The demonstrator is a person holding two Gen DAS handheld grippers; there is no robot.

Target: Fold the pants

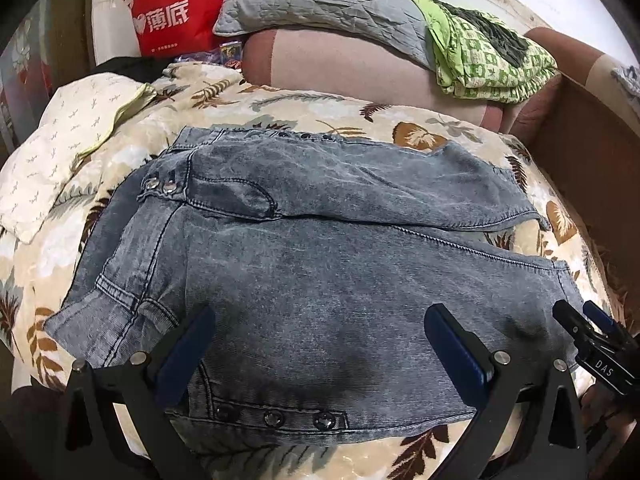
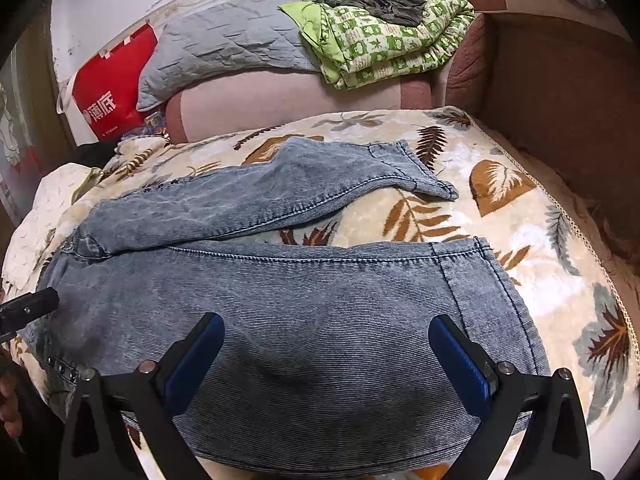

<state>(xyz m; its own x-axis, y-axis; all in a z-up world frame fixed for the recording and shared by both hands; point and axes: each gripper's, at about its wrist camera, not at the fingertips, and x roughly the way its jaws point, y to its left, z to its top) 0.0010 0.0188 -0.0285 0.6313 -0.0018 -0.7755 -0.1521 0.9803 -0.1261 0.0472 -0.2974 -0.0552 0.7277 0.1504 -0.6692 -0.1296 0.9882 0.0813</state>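
Observation:
A pair of washed blue denim pants [image 1: 320, 264] lies flat on a leaf-patterned blanket [image 1: 280, 104], waistband to the left, legs to the right and spread apart. My left gripper [image 1: 320, 344] is open and empty above the near hip area. My right gripper [image 2: 326, 352] is open and empty above the near leg [image 2: 320, 300], close to its cuff [image 2: 492, 280]. The far leg [image 2: 280, 196] angles away. The right gripper's fingers [image 1: 576, 324] show at the right edge of the left wrist view. The left gripper's tip [image 2: 36, 304] shows at the left edge of the right wrist view.
A cream pillow [image 1: 60, 148] lies left of the waistband. Behind the blanket is a pink sofa back [image 1: 340, 64] with a grey quilted pillow [image 1: 320, 4] and a folded green blanket [image 1: 492, 56]. A red bag [image 1: 172, 12] stands at the back left. A brown sofa arm [image 2: 560, 92] is on the right.

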